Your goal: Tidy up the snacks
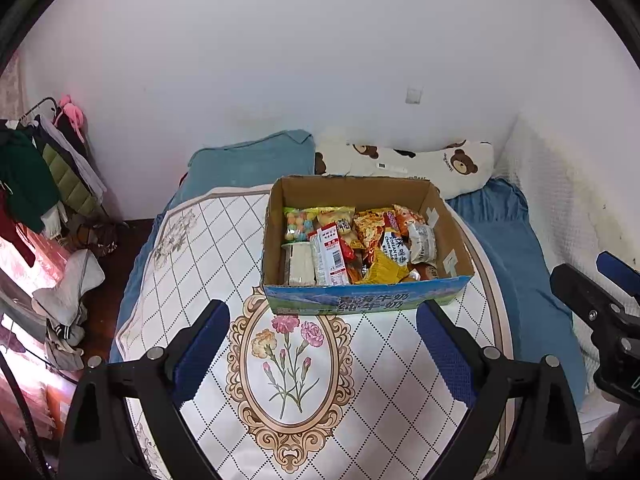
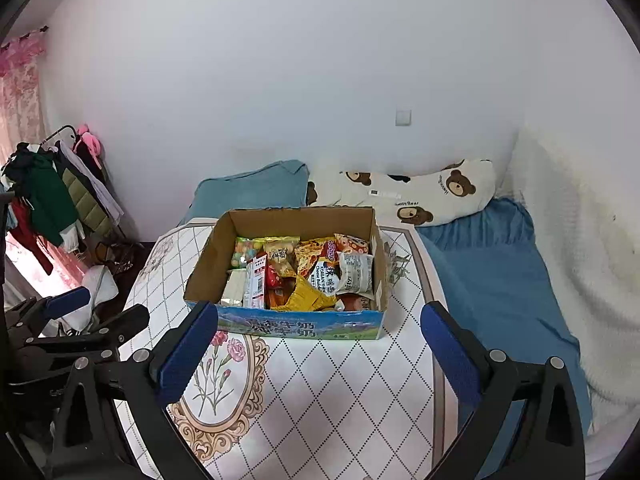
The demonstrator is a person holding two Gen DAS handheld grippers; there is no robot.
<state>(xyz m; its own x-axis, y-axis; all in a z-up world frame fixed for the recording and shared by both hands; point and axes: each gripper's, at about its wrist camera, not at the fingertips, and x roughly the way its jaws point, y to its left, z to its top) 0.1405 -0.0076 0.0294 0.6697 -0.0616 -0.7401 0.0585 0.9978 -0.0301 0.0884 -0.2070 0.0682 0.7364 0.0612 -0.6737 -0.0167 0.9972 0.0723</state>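
An open cardboard box [image 1: 456, 240] [image 2: 208, 256] with a blue printed front stands on a round table with a white flowered cloth [image 1: 292, 360] [image 2: 340, 392]. Several snack packets [image 1: 348, 244] [image 2: 304, 272] fill the box: candy balls, a red and white pack, a yellow bag, a noodle pack. My left gripper [image 1: 322, 340] hangs open above the cloth, short of the box, nothing between its blue pads. My right gripper [image 2: 318, 344] is open too, just before the box's front, also empty. Each gripper shows at the edge of the other's view.
The table sits against a bed with a blue sheet [image 1: 516, 248] [image 2: 492, 272], a teal pillow [image 1: 256, 160] and a bear-print pillow [image 1: 448, 164] [image 2: 432, 192]. A clothes rack [image 1: 44, 164] [image 2: 52, 196] and piled laundry stand at the left. A white wall rises behind.
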